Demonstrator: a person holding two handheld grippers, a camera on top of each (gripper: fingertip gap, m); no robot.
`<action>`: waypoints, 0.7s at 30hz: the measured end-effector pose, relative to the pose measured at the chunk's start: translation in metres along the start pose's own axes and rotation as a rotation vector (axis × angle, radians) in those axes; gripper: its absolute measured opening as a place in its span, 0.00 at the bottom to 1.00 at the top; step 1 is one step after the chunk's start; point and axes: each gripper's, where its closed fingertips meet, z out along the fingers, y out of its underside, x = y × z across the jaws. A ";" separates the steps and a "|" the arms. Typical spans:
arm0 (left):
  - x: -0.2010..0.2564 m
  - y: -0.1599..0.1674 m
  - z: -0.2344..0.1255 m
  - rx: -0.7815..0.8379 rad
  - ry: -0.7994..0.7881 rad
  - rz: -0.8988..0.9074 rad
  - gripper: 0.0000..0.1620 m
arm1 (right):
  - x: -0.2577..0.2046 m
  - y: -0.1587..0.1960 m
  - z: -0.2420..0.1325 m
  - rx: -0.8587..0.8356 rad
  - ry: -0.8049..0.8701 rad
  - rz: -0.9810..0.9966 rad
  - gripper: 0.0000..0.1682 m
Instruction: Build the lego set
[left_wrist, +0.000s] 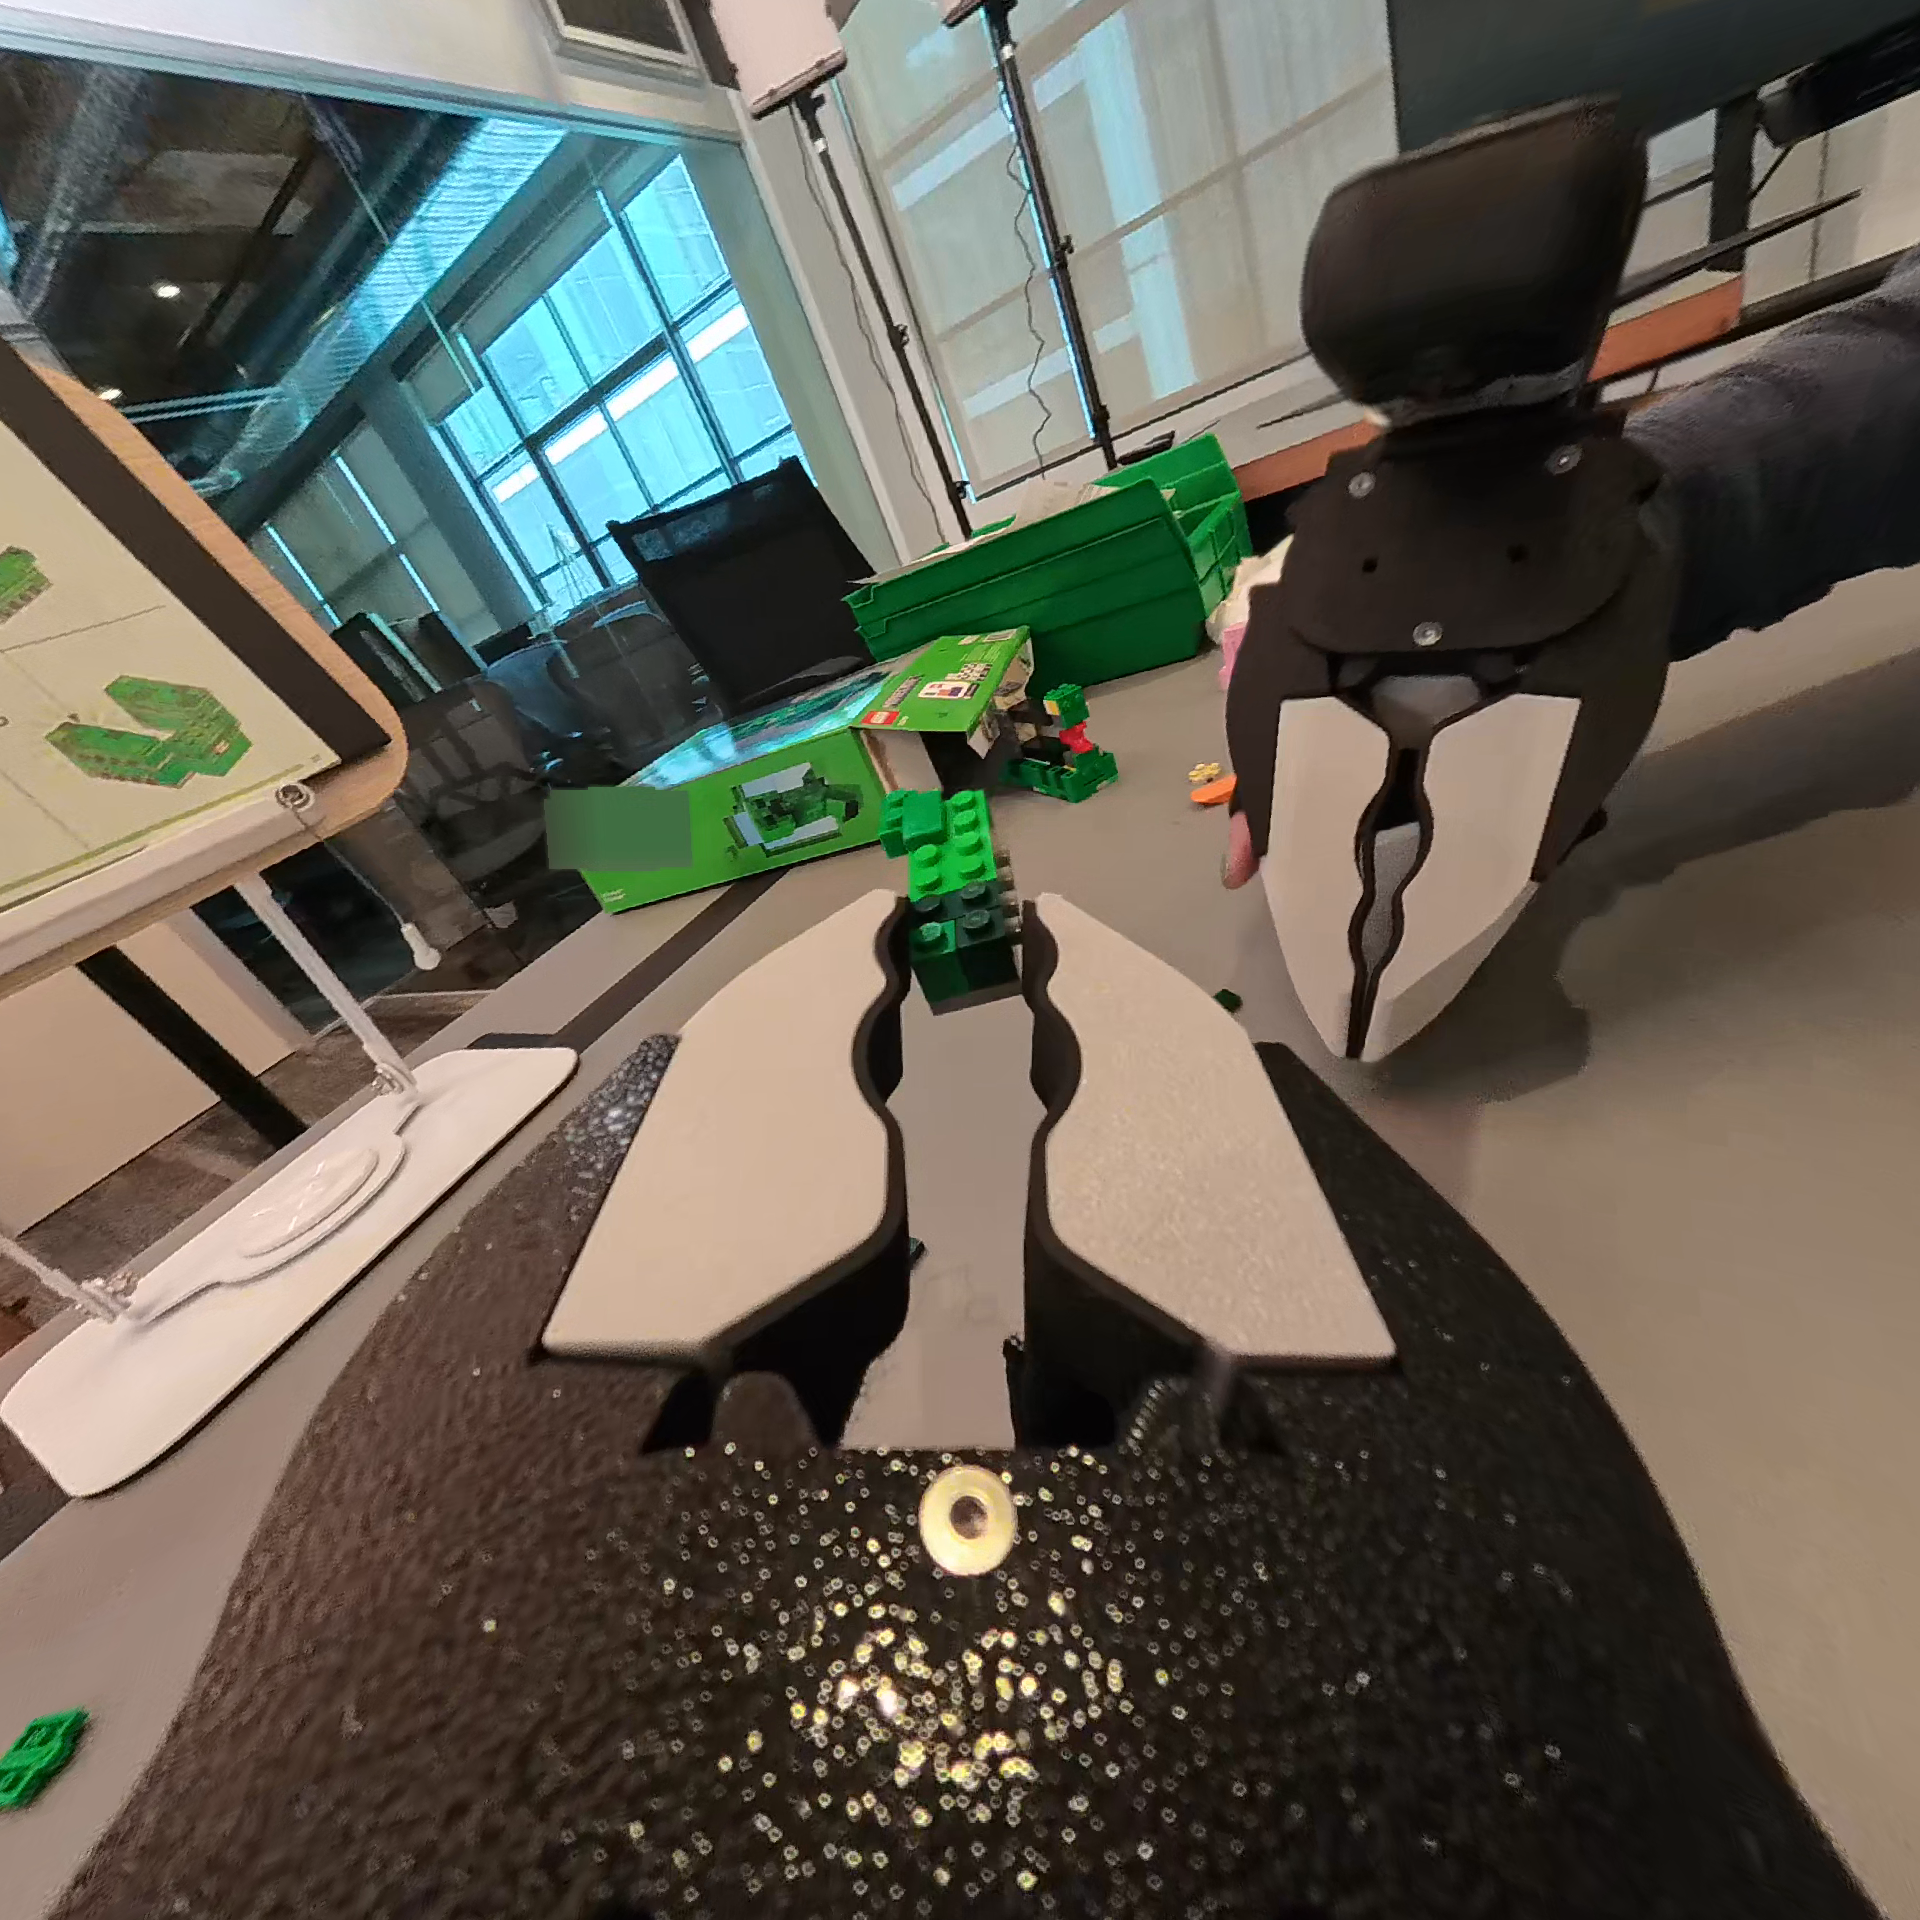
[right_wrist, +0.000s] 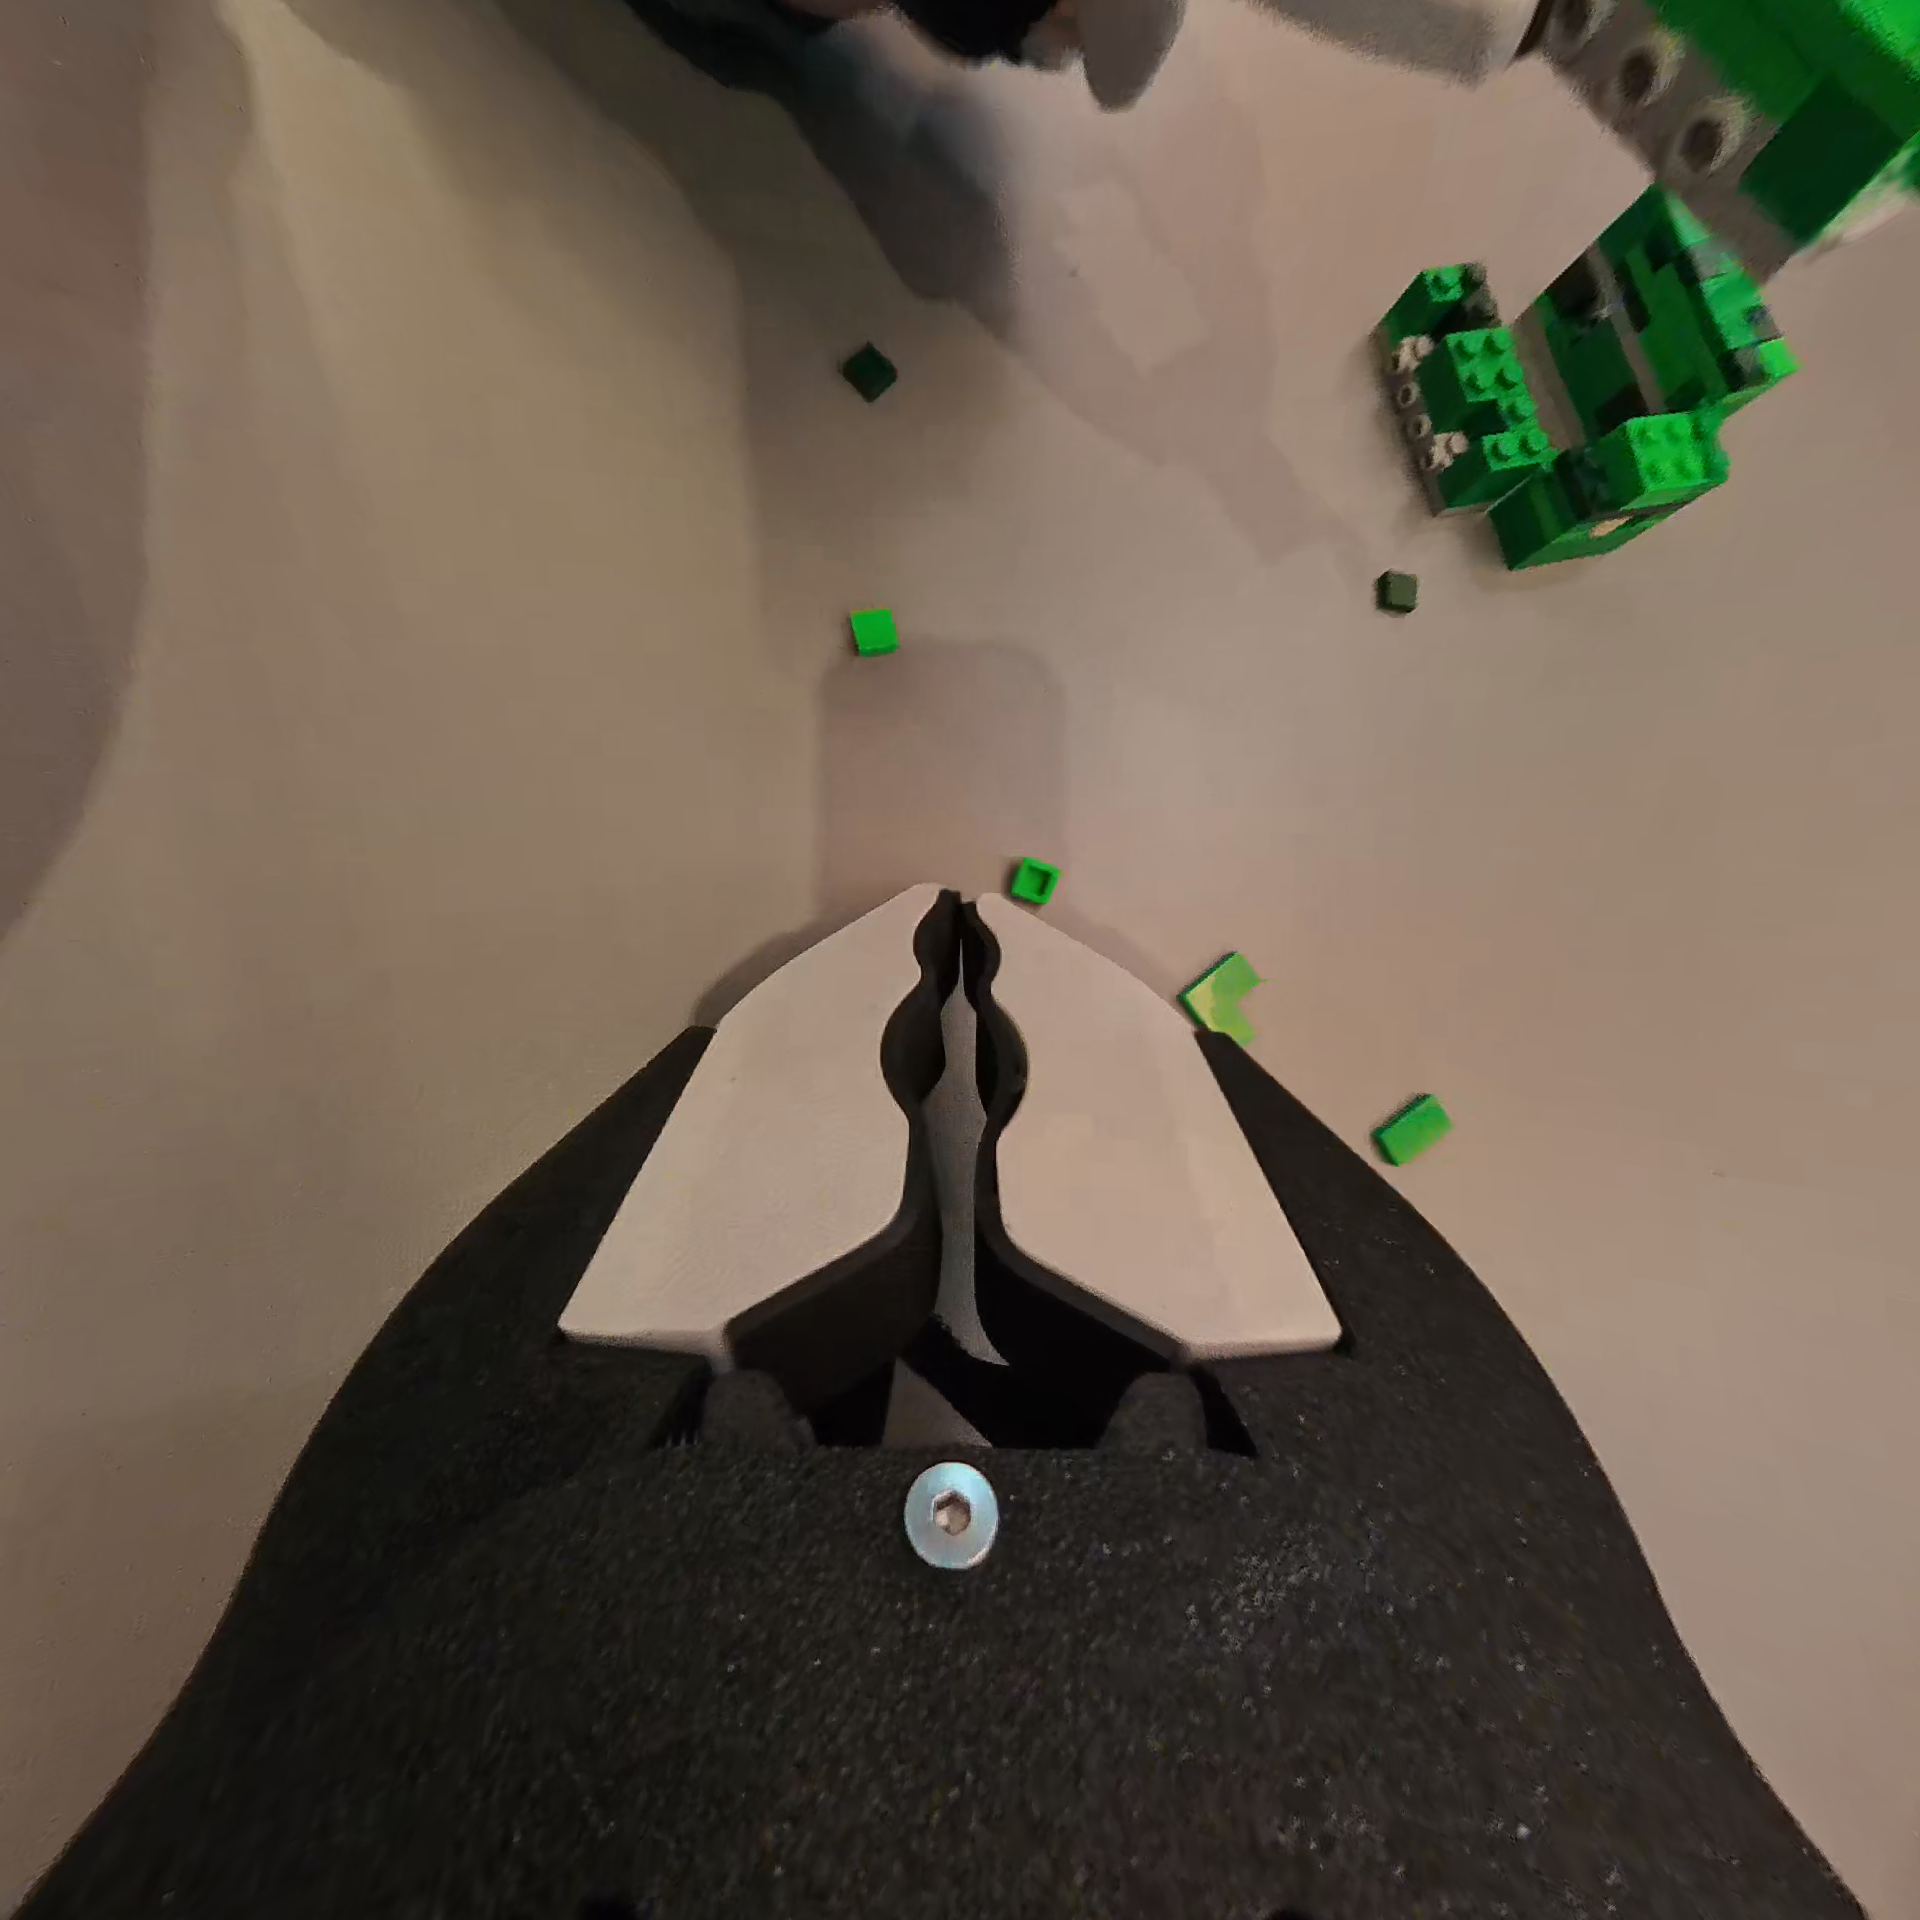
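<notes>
My left gripper (left_wrist: 966, 920) is shut on a green lego assembly (left_wrist: 951, 873), which it holds above the grey table (left_wrist: 1558, 1195) with several studs showing past the fingertips. My right gripper (right_wrist: 958, 906) is shut with nothing visible between its tips and points down at the table; it also shows in the left wrist view (left_wrist: 1366, 1023), to the right of the assembly. Small loose green tiles lie near its tips: one (right_wrist: 1034, 880) just to the right, others (right_wrist: 871, 632) (right_wrist: 1221, 997) around. The green and grey assembly (right_wrist: 1538, 426) shows blurred at the upper right.
An instruction booklet (left_wrist: 135, 675) stands on a white stand (left_wrist: 260, 1226) at the left. A green set box (left_wrist: 748, 810), a small built model (left_wrist: 1060, 748) and green bins (left_wrist: 1039, 592) lie farther back. Dark green tiles (right_wrist: 869, 372) (right_wrist: 1396, 590) lie on the table. Some 12 cm of space lies between my two pairs of fingers.
</notes>
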 end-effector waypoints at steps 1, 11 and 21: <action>0.000 0.001 0.001 -0.008 -0.011 -0.001 0.12 | 0.000 -0.003 -0.002 0.007 0.002 0.009 0.00; 0.003 0.005 0.003 -0.030 0.000 0.007 0.12 | 0.015 -0.001 0.005 0.004 0.061 0.036 0.08; 0.002 0.006 0.004 -0.037 -0.012 0.019 0.12 | 0.005 -0.021 0.012 0.085 -0.058 0.050 0.08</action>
